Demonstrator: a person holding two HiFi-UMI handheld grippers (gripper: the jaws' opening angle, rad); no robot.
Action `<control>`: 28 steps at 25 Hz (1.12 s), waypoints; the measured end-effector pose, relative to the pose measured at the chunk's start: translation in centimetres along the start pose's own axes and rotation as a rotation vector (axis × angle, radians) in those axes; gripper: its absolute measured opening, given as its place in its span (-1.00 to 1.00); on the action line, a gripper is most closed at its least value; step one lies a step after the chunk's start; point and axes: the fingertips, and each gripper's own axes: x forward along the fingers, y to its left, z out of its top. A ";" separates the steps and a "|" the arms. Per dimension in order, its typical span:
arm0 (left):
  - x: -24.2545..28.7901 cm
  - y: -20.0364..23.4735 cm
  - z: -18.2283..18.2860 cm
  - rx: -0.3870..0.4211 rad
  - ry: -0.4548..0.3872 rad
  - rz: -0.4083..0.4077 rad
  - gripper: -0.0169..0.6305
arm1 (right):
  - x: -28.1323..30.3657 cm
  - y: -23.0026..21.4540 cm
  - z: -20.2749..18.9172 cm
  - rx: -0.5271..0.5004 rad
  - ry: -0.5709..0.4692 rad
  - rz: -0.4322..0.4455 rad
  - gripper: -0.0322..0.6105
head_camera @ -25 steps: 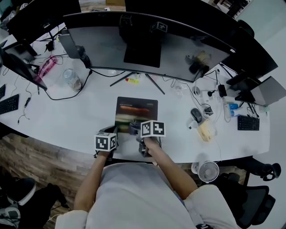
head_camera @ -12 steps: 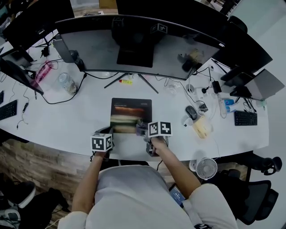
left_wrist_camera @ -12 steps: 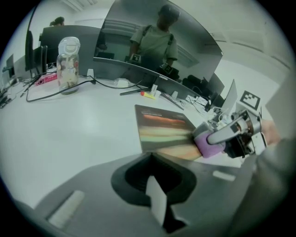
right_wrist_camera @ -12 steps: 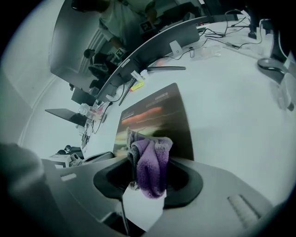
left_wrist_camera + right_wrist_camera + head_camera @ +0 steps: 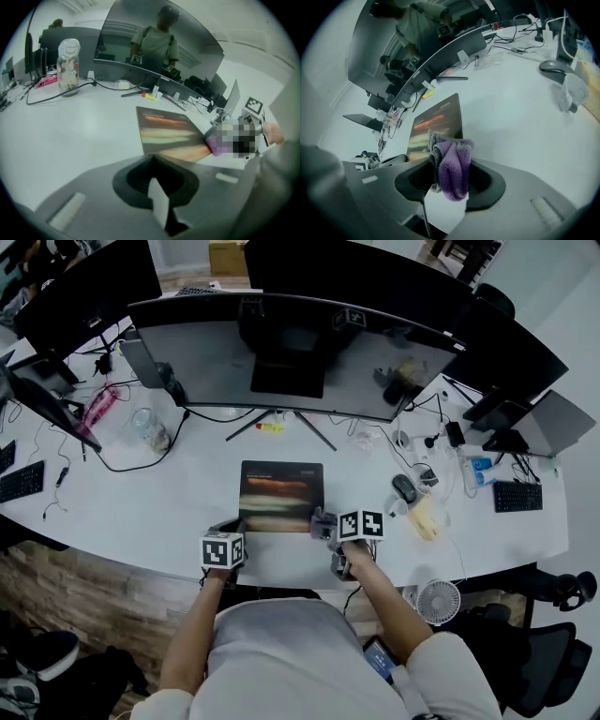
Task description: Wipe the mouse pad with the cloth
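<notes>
Evidently the purple-and-grey fleecy cloth (image 5: 451, 168) is pinched in the jaws of the right gripper (image 5: 325, 521), at the near right corner of the dark rectangular mouse pad (image 5: 281, 495) on the white table (image 5: 169, 507); the pad lies ahead and leftward, its long axis running away; the left gripper (image 5: 228, 526) is held with jaws pressed together, empty.

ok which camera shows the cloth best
The right gripper view: the cloth fills the middle, purple and grey, pinched in the right gripper. The head view shows only a scrap by the mouse pad. The left gripper view mostly blurs it.
</notes>
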 end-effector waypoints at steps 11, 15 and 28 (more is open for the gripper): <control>-0.9 -0.5 0.2 0.016 -0.042 -0.020 -0.95 | -1.8 1.1 0.4 -0.102 -0.117 0.003 -0.32; -3.2 -1.3 2.4 -0.014 -0.151 -0.041 -0.95 | -3.8 2.9 1.7 -0.221 -0.243 0.000 -0.32; -14.1 -7.1 12.4 0.040 -0.511 -0.147 -0.95 | -13.5 13.0 5.5 -0.568 -0.593 0.123 -0.32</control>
